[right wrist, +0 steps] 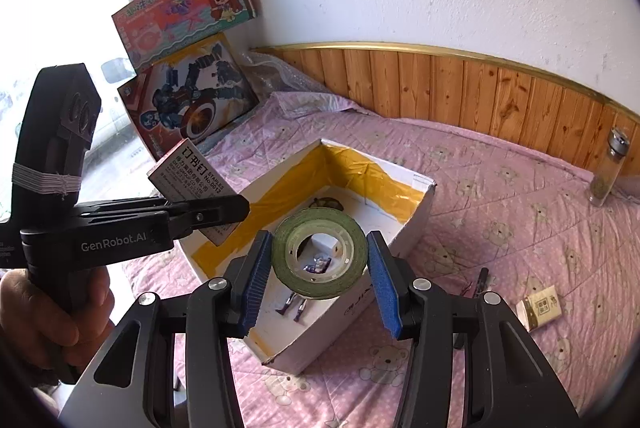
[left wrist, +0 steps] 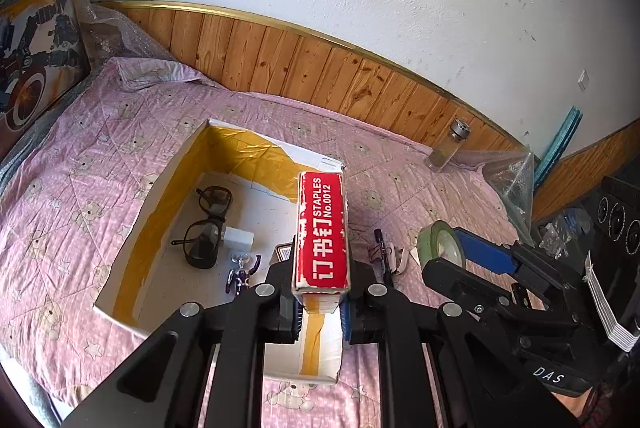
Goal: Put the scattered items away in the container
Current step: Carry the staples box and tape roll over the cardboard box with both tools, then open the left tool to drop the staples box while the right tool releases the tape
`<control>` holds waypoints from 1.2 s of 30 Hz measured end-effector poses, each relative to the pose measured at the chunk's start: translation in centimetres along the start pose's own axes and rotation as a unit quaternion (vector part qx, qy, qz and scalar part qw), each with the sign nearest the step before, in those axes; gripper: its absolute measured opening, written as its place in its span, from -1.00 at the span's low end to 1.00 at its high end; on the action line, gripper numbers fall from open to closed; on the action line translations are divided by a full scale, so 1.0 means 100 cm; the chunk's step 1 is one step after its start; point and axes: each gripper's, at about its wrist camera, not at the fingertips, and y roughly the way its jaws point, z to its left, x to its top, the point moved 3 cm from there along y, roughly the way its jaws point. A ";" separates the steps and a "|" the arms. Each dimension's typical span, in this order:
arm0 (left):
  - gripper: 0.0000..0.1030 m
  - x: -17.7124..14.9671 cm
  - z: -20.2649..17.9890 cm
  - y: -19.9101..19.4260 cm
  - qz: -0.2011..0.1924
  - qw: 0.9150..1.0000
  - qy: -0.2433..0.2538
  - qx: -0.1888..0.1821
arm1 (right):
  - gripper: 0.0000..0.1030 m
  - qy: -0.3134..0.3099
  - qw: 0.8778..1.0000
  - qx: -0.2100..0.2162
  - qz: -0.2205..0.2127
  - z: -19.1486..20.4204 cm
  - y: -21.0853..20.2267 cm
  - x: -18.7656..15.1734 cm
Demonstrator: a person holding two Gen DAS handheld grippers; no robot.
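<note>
Fingers of left gripper [left wrist: 319,312] clamp red staple box [left wrist: 323,232] by short end, box held over white cardboard box [left wrist: 120,260]. Right gripper [right wrist: 318,280] fingers wide, green tape roll [right wrist: 319,253] between them; contact with either pad unclear. Staple box likely light, stiff card, crushable: grip flat sides. Tape roll rigid, round, may slip: pinch across rim. Glasses [left wrist: 208,228], toy figure [left wrist: 242,278] already in box. Small packet [right wrist: 540,308], glass jar [right wrist: 608,168] on bed [right wrist: 500,188].
</note>
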 end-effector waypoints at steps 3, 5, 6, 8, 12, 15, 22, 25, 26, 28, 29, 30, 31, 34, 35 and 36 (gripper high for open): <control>-0.72 0.011 0.004 0.013 0.008 1.000 -0.005 -0.003 | -0.02 -0.002 1.000 -0.001 0.005 -0.005 0.012 0.007; -0.72 0.018 0.008 0.022 0.014 1.000 -0.008 -0.003 | -0.02 -0.002 1.000 -0.001 0.010 -0.008 0.020 0.012; -0.72 0.021 0.009 0.027 0.017 1.000 -0.008 -0.001 | -0.02 -0.002 1.000 0.000 0.012 -0.010 0.024 0.014; -0.72 0.026 0.014 0.038 0.024 1.000 -0.013 0.001 | -0.02 0.001 1.000 0.002 0.017 -0.014 0.034 0.018; -0.72 0.031 0.022 0.064 0.049 0.999 -0.019 0.011 | -0.02 0.000 1.000 0.003 0.028 -0.019 0.052 0.023; -0.72 0.033 0.027 0.082 0.066 0.997 -0.019 0.020 | -0.02 -0.001 0.999 0.004 0.038 -0.023 0.066 0.026; -0.72 0.034 0.043 0.120 0.104 0.993 -0.024 0.044 | -0.02 -0.003 0.998 0.005 0.061 -0.033 0.094 0.029; -0.72 0.035 0.050 0.135 0.119 0.991 -0.033 0.045 | -0.02 -0.007 0.998 0.003 0.070 -0.037 0.105 0.031; -0.72 0.035 0.052 0.139 0.124 0.991 -0.036 0.043 | -0.02 -0.008 0.997 0.003 0.073 -0.039 0.109 0.031; -0.72 0.037 0.054 0.146 0.130 0.990 -0.042 0.043 | -0.02 -0.008 0.997 0.004 0.081 -0.042 0.117 0.031; -0.72 0.038 0.055 0.150 0.133 0.989 -0.046 0.040 | -0.02 -0.010 0.996 0.004 0.086 -0.044 0.121 0.032; -0.72 0.039 0.057 0.153 0.136 0.989 -0.050 0.039 | -0.02 -0.012 0.996 0.005 0.092 -0.045 0.126 0.031; -0.72 0.040 0.058 0.157 0.140 0.988 -0.055 0.039 | -0.02 -0.015 0.995 0.007 0.099 -0.047 0.131 0.031; -0.72 0.043 0.065 0.169 0.152 0.985 -0.076 0.035 | -0.02 -0.024 0.993 0.002 0.116 -0.051 0.146 0.030; -0.72 0.044 0.067 0.173 0.156 0.984 -0.082 0.033 | -0.02 -0.027 0.992 0.000 0.120 -0.053 0.151 0.029; -0.72 0.045 0.069 0.177 0.159 0.983 -0.088 0.034 | -0.02 -0.029 0.992 -0.002 0.123 -0.054 0.155 0.029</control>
